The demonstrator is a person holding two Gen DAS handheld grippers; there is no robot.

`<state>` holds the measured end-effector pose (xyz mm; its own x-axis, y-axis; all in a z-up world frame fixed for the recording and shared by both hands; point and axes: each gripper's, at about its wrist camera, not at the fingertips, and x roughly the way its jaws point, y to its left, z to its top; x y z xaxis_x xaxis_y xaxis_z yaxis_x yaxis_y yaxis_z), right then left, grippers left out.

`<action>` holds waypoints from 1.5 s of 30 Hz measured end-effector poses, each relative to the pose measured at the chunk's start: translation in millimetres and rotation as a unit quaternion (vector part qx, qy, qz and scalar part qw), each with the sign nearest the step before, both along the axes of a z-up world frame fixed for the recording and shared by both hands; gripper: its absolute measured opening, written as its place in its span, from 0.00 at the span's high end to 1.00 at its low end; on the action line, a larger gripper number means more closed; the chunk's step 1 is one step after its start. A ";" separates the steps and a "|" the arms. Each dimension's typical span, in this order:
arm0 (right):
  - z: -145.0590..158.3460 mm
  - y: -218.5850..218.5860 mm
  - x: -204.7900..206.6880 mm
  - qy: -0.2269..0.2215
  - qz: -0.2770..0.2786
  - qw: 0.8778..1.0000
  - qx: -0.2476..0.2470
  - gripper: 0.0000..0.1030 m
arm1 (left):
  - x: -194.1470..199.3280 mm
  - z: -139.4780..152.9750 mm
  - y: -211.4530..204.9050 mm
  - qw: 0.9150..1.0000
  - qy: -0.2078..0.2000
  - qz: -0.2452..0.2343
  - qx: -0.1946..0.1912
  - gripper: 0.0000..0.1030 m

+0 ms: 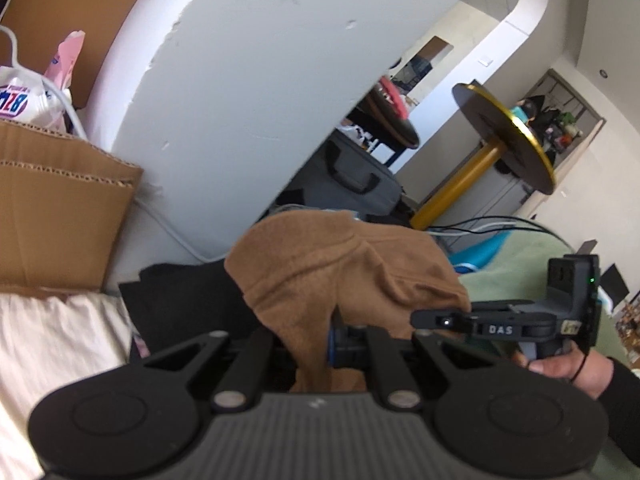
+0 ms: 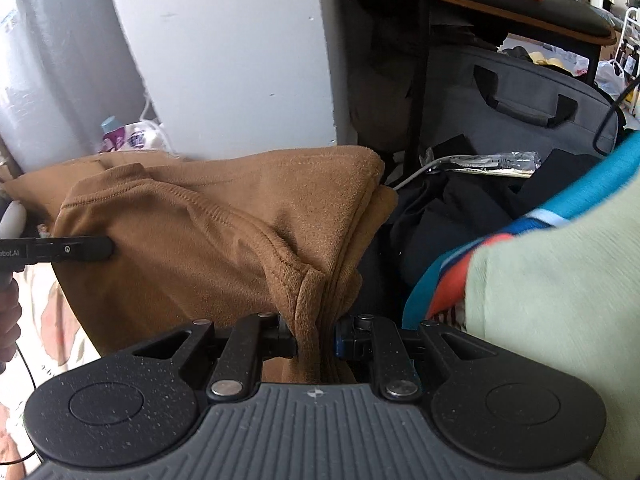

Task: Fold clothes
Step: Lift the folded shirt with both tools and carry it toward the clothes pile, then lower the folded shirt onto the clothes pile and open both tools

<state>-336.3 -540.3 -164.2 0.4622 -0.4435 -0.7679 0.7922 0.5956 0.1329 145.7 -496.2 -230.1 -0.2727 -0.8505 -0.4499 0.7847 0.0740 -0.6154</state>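
Both grippers clamped on the same brown fleece garment, which is lifted and bunched between them.

Left gripper: jaws closed on a pinch of the brown cloth at lower centre of the left wrist view; fabric rises from the jaws into a rounded hump mid-frame. The right gripper shows at right of that frame, side-on, with the hand around its handle and a black sleeve behind it.

Right gripper: jaws closed on a gathered fold, several layers stacked in the pinch, lower centre of the right wrist view. Garment spreads up and left from there, a stitched seam running diagonally across it. The left gripper's finger tip touches the cloth at left edge of that frame.

Surroundings: pale green fabric at lower right with a blue and orange striped piece beside it; dark clothing just right of the brown garment; grey carry case upper right; white pillar behind. In the left view, cardboard box at left, cream fabric lower left, round gold-edged table at right background.
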 end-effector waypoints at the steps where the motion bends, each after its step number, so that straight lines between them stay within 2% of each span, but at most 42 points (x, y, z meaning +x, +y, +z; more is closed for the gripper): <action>1: -4.3 -5.2 2.4 0.002 -0.002 1.000 0.000 0.84 | 3.5 -2.5 -5.1 1.000 -0.003 0.000 0.002 0.94; 10: -49.9 -50.5 19.1 0.018 -0.022 1.000 0.009 0.84 | 33.4 -32.1 -44.5 0.999 -0.032 0.005 0.024 0.93; 18: -83.3 -80.0 47.3 0.054 -0.009 0.998 0.013 0.83 | 47.0 -64.7 -48.8 0.997 -0.037 0.039 0.054 0.95; 24: -101.9 -95.3 63.3 0.080 0.002 0.997 0.021 0.83 | 50.5 -69.3 -54.3 0.995 -0.051 0.040 0.071 0.95; 28: -102.3 -102.3 62.0 0.103 -0.006 0.995 0.013 0.76 | 54.3 -71.0 -63.0 0.994 -0.060 0.036 0.086 0.94; 31: -92.8 -109.3 56.0 0.122 -0.019 0.992 -0.004 0.72 | 57.7 -72.2 -67.0 0.993 -0.061 0.035 0.095 0.91; 34: -81.8 -120.7 48.7 0.108 -0.037 0.993 0.011 0.70 | 58.7 -72.3 -63.6 0.992 -0.059 0.040 0.100 0.89; 39: -76.0 -113.9 56.2 0.124 -0.025 0.992 -0.008 0.70 | 57.9 -69.2 -58.2 0.991 -0.066 0.047 0.104 0.85; 42: -81.9 -111.8 59.4 0.119 -0.018 0.993 0.002 0.70 | 60.3 -71.4 -61.0 0.990 -0.062 0.054 0.111 0.81; 44: -91.9 -113.4 65.3 0.130 -0.012 0.991 0.004 0.70 | 61.2 -72.0 -60.1 0.989 -0.067 0.064 0.117 0.72; 45: -98.1 -116.2 67.5 0.133 -0.014 0.991 0.005 0.70 | 61.6 -71.7 -59.1 0.987 -0.075 0.074 0.122 0.62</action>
